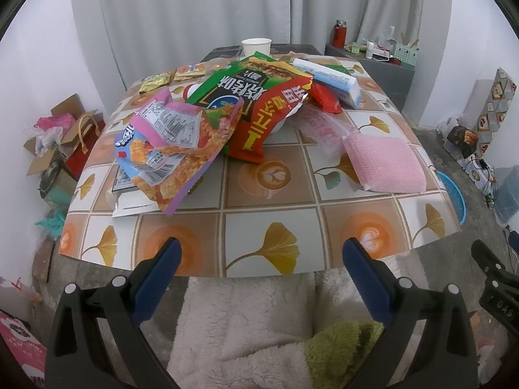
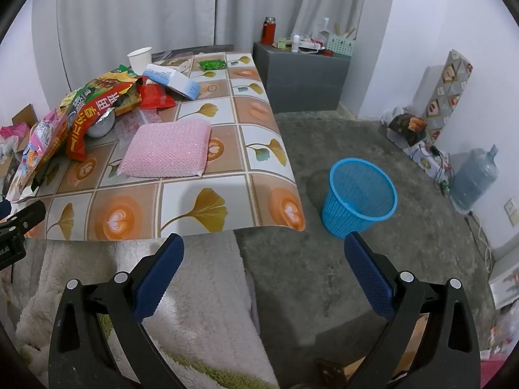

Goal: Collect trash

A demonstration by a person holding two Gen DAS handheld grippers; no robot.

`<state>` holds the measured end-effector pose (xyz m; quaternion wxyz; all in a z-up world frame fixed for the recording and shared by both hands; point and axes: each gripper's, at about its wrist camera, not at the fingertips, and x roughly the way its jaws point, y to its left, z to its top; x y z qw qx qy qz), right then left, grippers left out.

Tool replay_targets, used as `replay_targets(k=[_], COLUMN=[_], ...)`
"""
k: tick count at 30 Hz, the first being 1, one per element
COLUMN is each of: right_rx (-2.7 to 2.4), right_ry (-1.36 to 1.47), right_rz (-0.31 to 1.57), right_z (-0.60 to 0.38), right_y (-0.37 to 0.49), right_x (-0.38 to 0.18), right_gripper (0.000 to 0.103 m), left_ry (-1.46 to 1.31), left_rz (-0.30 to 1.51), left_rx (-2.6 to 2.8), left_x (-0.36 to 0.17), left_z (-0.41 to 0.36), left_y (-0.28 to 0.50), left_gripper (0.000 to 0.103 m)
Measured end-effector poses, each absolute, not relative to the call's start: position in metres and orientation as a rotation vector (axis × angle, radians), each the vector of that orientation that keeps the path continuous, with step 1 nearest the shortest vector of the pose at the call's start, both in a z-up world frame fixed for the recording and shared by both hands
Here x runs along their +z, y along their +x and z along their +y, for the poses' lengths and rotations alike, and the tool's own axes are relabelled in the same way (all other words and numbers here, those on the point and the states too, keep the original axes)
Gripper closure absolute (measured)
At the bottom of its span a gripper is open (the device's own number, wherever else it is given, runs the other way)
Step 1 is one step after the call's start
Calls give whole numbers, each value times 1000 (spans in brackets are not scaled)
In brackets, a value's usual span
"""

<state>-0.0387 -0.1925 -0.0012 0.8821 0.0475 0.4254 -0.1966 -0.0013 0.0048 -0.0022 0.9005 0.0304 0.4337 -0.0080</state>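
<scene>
The left gripper (image 1: 261, 254) and right gripper (image 2: 264, 249) hang spread wide and empty over a fleecy lap at the table's (image 1: 259, 227) near edge. Snack wrappers (image 1: 201, 120) lie heaped on the table's far left part. The blue basket (image 2: 360, 202) stands on the floor to its right.

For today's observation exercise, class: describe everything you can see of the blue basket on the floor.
The blue basket is a round, bright blue bin that looks like plastic, with lattice walls, a solid rim and a mouth wider than its base. It stands upright on the grey floor, open at the top, just off the table's near right corner and apart from it. No trash shows inside. Nothing touches it but the floor. In the left wrist view only its rim peeks past the table edge.
</scene>
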Motion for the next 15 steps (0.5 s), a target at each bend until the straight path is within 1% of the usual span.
replay_targets(k=[15], right_rx=[-409], right_ry=[98], right_rz=[885], right_z=[-192], right_y=[-38], right_x=[1], right_gripper=[8], left_ry=[63], left_rz=[898], left_rx=[-18], left_x=[-2], left_z=[7], left_y=[-1], left_gripper=[6])
